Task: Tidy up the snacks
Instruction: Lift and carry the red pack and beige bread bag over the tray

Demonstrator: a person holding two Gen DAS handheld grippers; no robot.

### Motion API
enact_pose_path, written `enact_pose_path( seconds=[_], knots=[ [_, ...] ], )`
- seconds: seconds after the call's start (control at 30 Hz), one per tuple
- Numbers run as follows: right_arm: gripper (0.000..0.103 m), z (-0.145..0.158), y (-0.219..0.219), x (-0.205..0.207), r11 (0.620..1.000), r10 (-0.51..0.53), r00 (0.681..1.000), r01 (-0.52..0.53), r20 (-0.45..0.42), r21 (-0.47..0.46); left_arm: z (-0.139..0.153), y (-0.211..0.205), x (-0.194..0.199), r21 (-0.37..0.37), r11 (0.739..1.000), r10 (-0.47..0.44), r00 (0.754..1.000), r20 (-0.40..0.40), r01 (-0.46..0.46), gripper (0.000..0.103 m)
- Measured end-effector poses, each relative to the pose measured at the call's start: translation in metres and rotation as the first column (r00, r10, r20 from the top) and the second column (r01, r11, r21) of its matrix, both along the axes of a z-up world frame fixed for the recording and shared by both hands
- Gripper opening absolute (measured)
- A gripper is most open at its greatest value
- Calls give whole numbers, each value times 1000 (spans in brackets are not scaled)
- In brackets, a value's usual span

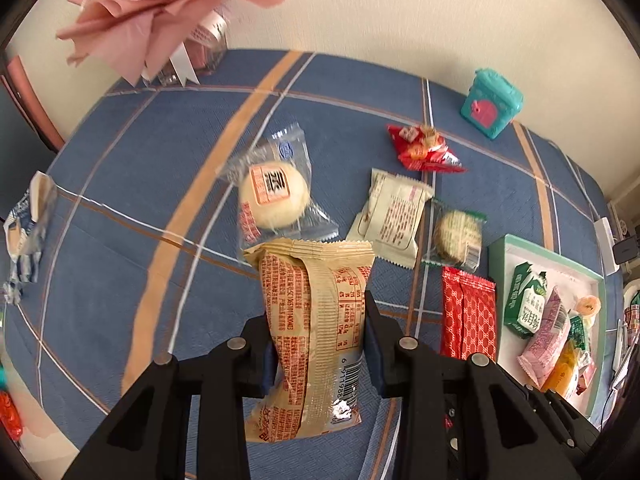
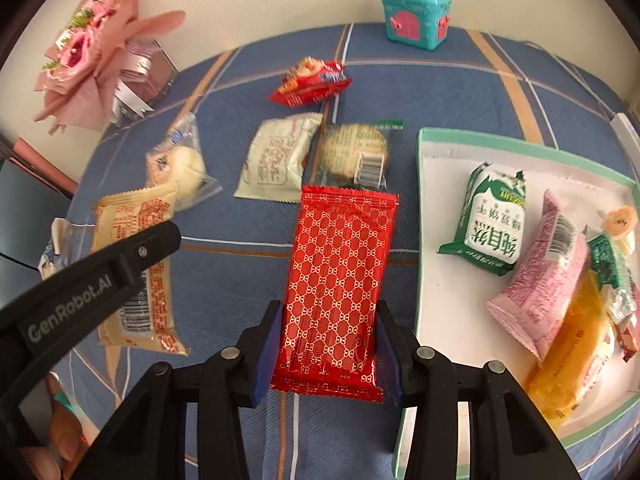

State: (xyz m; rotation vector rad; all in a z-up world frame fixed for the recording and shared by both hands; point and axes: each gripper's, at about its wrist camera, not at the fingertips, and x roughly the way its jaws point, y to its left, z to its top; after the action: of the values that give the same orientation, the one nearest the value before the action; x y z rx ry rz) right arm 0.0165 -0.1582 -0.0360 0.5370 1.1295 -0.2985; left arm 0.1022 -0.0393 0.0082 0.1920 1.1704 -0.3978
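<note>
Clamped between left gripper (image 1: 320, 344) pads: beige snack packet (image 1: 316, 320), lifted above blue tablecloth (image 1: 120, 240). Pinched lengthwise in closing right gripper (image 2: 326, 348): red patterned wrapper (image 2: 336, 280), beside tray (image 2: 424, 200).

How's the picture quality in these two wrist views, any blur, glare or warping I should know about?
Left wrist view: strong fisheye bend, dark corners; the tan packet held in the left gripper is sharp, the bouquet is soft. Right wrist view: same warping; glare on the red packet in the right gripper; the far snacks are slightly blurred.
</note>
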Motion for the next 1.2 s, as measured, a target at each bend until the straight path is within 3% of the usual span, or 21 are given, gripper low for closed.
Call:
enact_pose_path(
  seconds=[0.47,0.87,1.2],
  knots=[
    [47,63,8,-38,999,1,991,4,134,-35,34,-4,-2,-14,1000,-6,993,116,8,37],
    [47,67,-28,-51,996,-73,988,80,133,-47,42,-27,-20,-19,998,-52,989,140,55,37],
    [47,63,-85,-84,972,-221,967,228,128,-50,39,-83,-62,-9,976,-214,965,151,218,37]
  ],
)
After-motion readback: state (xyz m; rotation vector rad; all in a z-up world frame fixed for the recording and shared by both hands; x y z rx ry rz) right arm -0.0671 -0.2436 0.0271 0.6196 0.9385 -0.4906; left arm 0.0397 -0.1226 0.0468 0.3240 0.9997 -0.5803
